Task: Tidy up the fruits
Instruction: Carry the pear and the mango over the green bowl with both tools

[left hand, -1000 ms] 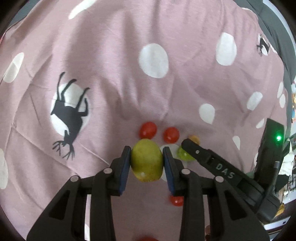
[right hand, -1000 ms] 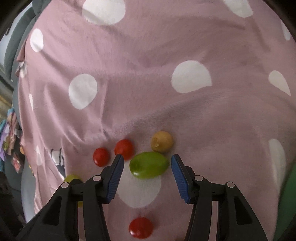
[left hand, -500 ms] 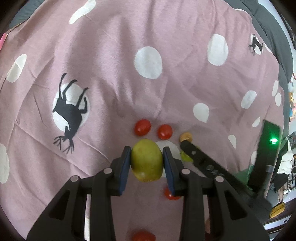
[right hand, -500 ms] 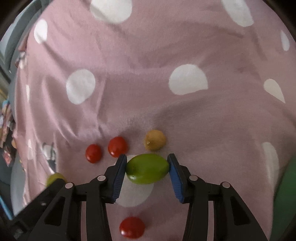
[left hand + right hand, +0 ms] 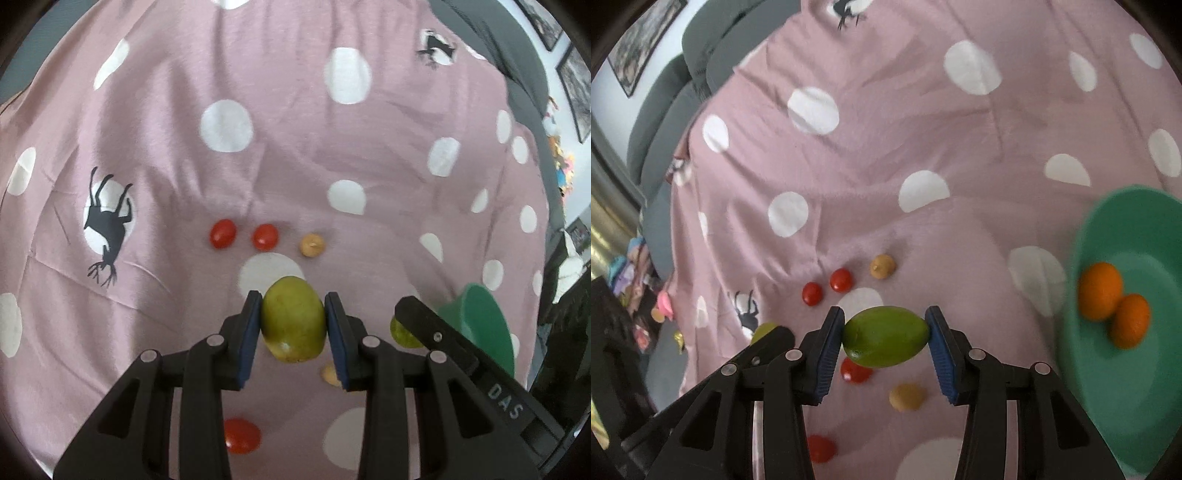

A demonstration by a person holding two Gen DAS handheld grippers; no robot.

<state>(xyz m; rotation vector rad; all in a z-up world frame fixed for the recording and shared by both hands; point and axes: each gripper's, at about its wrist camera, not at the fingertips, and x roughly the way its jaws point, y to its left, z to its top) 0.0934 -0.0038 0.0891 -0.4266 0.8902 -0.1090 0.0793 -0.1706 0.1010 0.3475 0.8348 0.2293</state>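
My left gripper point(image 5: 293, 325) is shut on a yellow-green mango point(image 5: 293, 319) and holds it above the pink spotted cloth point(image 5: 295, 147). My right gripper point(image 5: 886, 338) is shut on a green mango point(image 5: 886, 336), lifted off the cloth; it also shows in the left wrist view point(image 5: 404, 332). A green bowl point(image 5: 1108, 406) at the right holds two oranges point(image 5: 1100, 290). Red cherry tomatoes point(image 5: 222, 233) and small tan fruits point(image 5: 312, 244) lie on the cloth.
The cloth point(image 5: 886, 147) covers the whole surface, with a black deer print point(image 5: 107, 221) at the left. A grey sofa point(image 5: 676, 81) and clutter lie beyond its far edge. The bowl shows at the right in the left wrist view point(image 5: 484, 317).
My right gripper closed on the green mango and lifted it. Both grippers rose and pulled back with their mangoes, bringing the green bowl into view at the right.
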